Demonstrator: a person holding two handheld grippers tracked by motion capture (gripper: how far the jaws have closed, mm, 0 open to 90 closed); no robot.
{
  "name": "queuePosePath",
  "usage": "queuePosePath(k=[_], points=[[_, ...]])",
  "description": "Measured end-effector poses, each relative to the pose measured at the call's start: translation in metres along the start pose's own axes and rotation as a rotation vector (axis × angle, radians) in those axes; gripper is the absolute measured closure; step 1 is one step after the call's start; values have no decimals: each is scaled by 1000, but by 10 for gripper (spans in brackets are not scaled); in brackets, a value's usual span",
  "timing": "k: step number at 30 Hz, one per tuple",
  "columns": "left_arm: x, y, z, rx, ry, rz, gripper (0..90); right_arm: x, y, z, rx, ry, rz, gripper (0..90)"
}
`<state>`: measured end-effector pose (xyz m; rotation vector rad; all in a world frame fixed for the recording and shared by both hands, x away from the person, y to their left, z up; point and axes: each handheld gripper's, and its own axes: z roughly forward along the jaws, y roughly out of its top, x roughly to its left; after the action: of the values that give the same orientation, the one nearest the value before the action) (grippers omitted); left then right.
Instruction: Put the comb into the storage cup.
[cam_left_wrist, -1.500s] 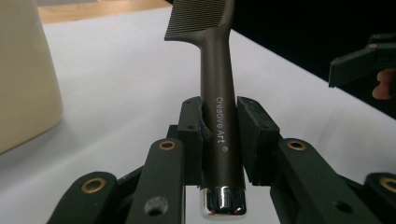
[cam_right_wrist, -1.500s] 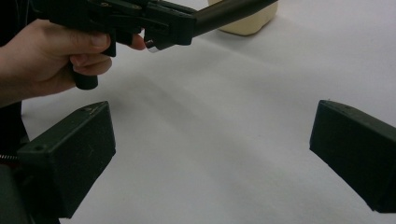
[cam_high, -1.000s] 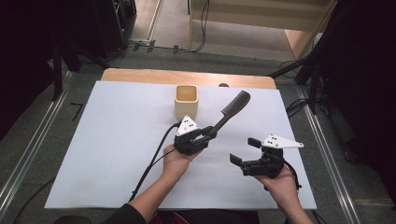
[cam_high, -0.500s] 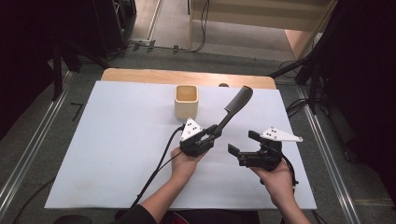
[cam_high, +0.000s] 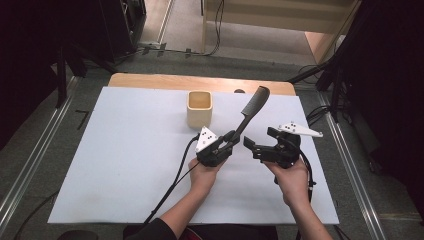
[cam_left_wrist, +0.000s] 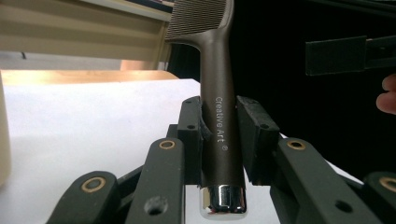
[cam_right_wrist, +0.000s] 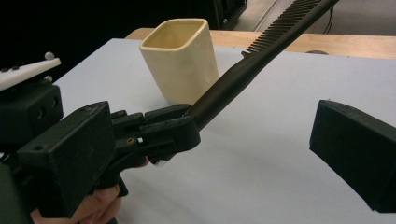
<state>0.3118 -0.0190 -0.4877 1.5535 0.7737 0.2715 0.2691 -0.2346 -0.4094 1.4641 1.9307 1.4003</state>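
Currently the left gripper (cam_high: 231, 141) pinches the dark brown plastic comb (cam_high: 250, 111) by the lower end of its handle; in the left gripper view both pads press on the handle (cam_left_wrist: 220, 135) from either side, and the handle's chrome end cap (cam_left_wrist: 222, 199) sticks out below the pads. Comb is off the table, angled up and away from the person, its toothed head (cam_high: 259, 95) over the far part of the white table cover (cam_high: 125, 150), close to the bare wooden strip (cam_high: 150, 80) along the far edge.

Right gripper (cam_high: 256, 148) sits just beside the left one, to its right, jaws spread with nothing between them; in its own view the two pads (cam_right_wrist: 359, 149) stand wide apart on either side of the comb's shaft (cam_right_wrist: 243, 74), not touching it.

Cream square ceramic cup (cam_high: 199, 108) stands upright near the far edge, left of the comb's head and apart from it.

Open room: left half of the cover is bare from near to far edge; the right hand is near the cover's right edge (cam_high: 320, 165), with less room there. A cable (cam_high: 172, 185) trails from the left gripper toward the near edge.
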Motion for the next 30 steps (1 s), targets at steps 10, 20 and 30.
queuePosePath(k=[10,20,30], points=[[-4,-2,4,-27,10,7,733,0,9,16,7,-47,29,0],[-8,-2,5,-50,8,11,734,-2,20,22,22,-75,46,0],[-8,-2,4,-59,8,9,733,-7,26,33,53,-61,102,129]])
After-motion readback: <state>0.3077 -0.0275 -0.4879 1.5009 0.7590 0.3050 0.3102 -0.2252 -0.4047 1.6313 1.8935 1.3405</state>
